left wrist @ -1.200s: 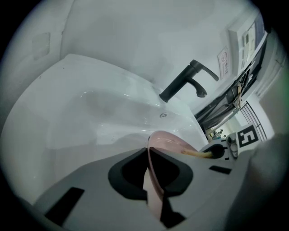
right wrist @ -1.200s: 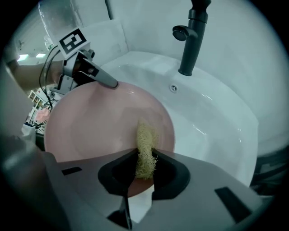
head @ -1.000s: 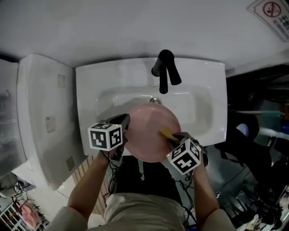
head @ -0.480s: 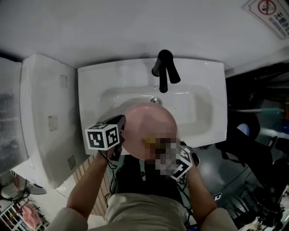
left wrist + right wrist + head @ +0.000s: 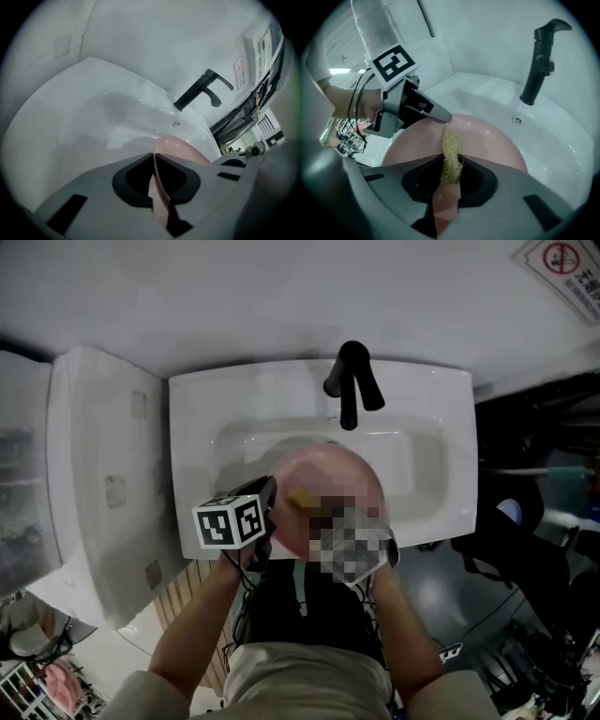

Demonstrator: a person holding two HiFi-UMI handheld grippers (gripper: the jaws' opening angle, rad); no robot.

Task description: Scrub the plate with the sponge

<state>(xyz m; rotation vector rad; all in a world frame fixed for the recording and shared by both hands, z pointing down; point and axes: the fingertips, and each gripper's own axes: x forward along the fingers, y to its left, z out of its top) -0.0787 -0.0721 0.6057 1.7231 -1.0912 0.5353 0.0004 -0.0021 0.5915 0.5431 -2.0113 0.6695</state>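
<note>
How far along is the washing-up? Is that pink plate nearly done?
Done: the left hand-held gripper is clamped on the rim of the pink plate over the sink, and the right hand-held gripper is shut on the yellow sponge. In hand: the sponge appears to lie against the plate's face, so scrubbing looks under way. Left: the rest of the scrub; how clean the plate is cannot be told.

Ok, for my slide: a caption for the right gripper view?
Right tool holds a yellow sponge to the pink plate, which the left tool holds over the white sink.
</note>
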